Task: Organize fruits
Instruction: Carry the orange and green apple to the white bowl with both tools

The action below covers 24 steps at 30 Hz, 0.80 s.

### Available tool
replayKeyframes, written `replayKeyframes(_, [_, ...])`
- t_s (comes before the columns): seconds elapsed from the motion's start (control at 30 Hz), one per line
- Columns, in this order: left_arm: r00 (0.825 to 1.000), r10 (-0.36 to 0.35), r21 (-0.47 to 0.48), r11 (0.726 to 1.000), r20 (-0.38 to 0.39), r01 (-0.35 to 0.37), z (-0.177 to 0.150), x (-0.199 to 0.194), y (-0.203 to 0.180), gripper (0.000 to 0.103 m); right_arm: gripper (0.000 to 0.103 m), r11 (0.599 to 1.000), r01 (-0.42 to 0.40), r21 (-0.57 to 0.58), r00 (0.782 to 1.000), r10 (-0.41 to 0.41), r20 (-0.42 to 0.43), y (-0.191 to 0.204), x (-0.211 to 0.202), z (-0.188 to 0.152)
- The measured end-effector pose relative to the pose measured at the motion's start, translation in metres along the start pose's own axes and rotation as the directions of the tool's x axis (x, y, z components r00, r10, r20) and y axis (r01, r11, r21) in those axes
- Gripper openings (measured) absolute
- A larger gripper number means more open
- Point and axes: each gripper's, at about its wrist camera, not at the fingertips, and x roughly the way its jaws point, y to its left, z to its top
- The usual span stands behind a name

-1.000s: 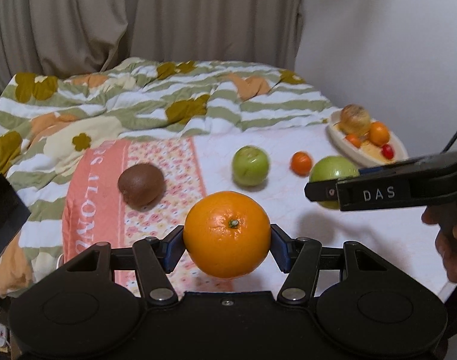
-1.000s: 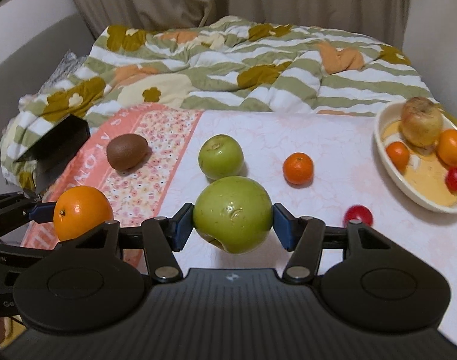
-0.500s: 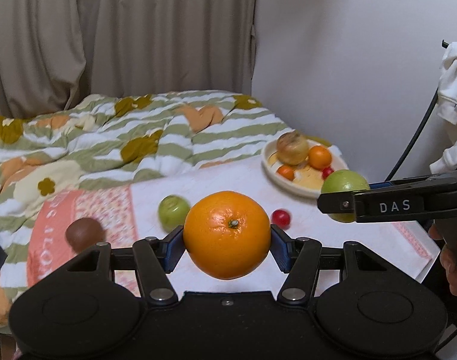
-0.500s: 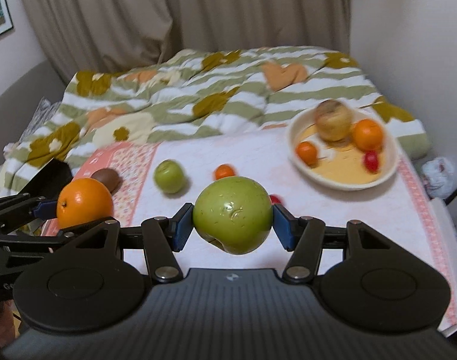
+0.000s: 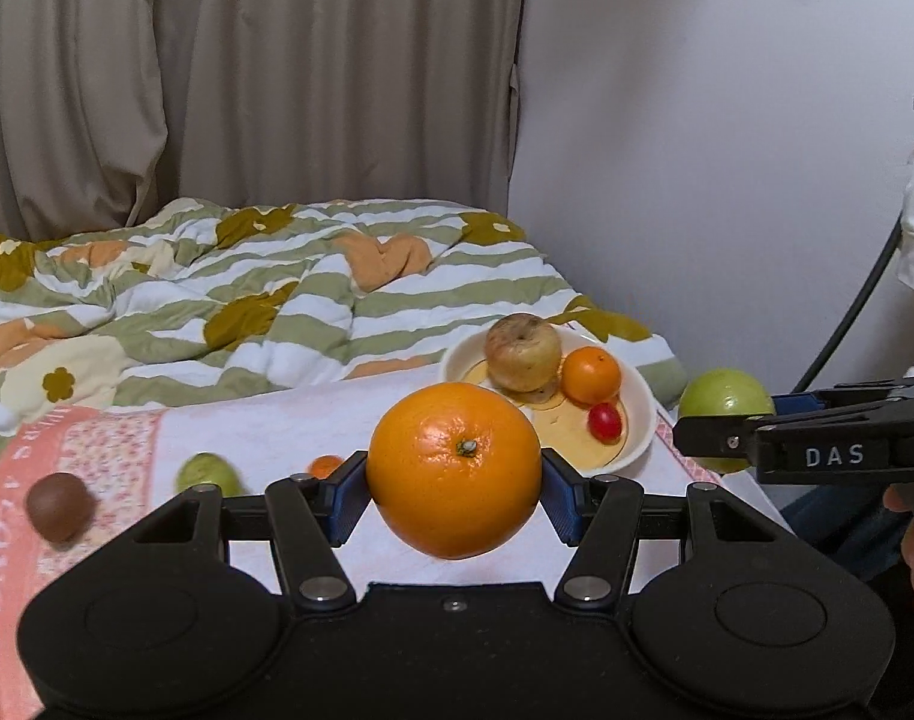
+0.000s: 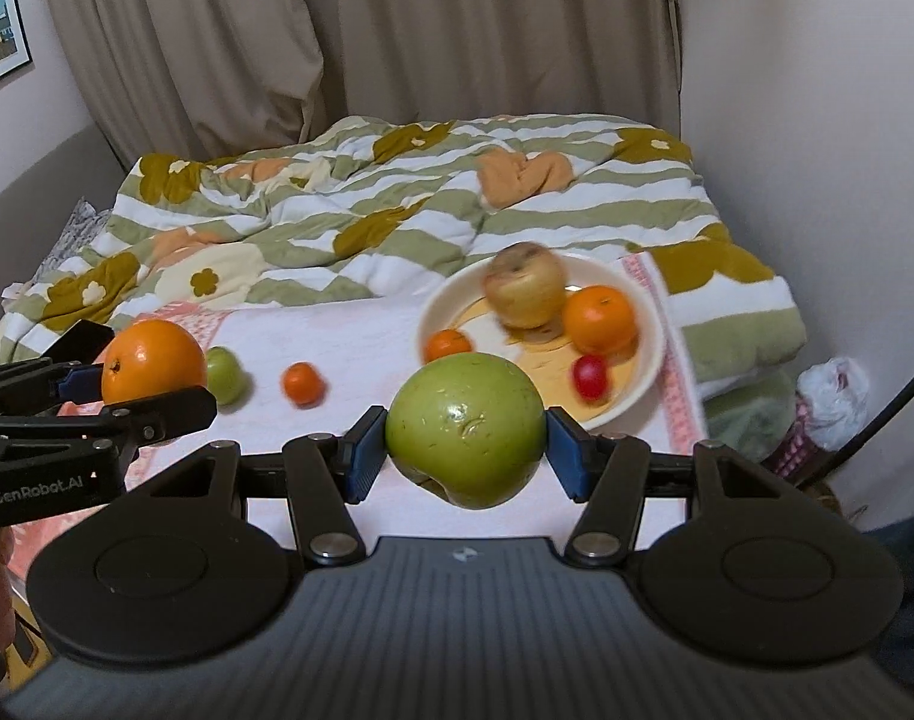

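Left wrist view: the left gripper point(image 5: 454, 471) clamps a large orange point(image 5: 454, 468) between its blue pads, held in the air above a white cloth point(image 5: 289, 426) spread on a bed. Right wrist view: the right gripper point(image 6: 466, 432) grips a big green apple point(image 6: 466, 429) the same way. Beyond both, a white bowl point(image 6: 652, 324) sits at the cloth's far right corner, holding a brownish apple point(image 6: 526, 291), a tangerine point(image 6: 598, 318), a red fruit point(image 6: 589, 375) that may be a cherry tomato, blurred, and a smaller orange fruit point(image 6: 448, 345). On the cloth lie a small green apple point(image 6: 226, 375), a small mandarin point(image 6: 303, 384) and a kiwi point(image 5: 60, 507). A striped floral quilt point(image 6: 367, 210) lies behind.
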Motion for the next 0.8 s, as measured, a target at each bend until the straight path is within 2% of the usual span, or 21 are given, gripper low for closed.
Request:
replayKeyframes(0.37, [0.997, 0.006, 0.022, 1.0, -0.076, -0.004, 0.019, 0.068, -0.053, 0.063, 0.072, 1.0, -0.023, -0.02, 0.999, 0.022, -0.033, -0.076, 0.031, 0.021])
replayKeyframes(0.8, [0.978, -0.035, 0.11, 0.992, -0.204, 0.058, 0.023, 0.156, -0.072, 0.063, 0.072, 0.998, 0.032, 0.055, 0.997, -0.028, -0.07, -0.115, 0.07, 0.028])
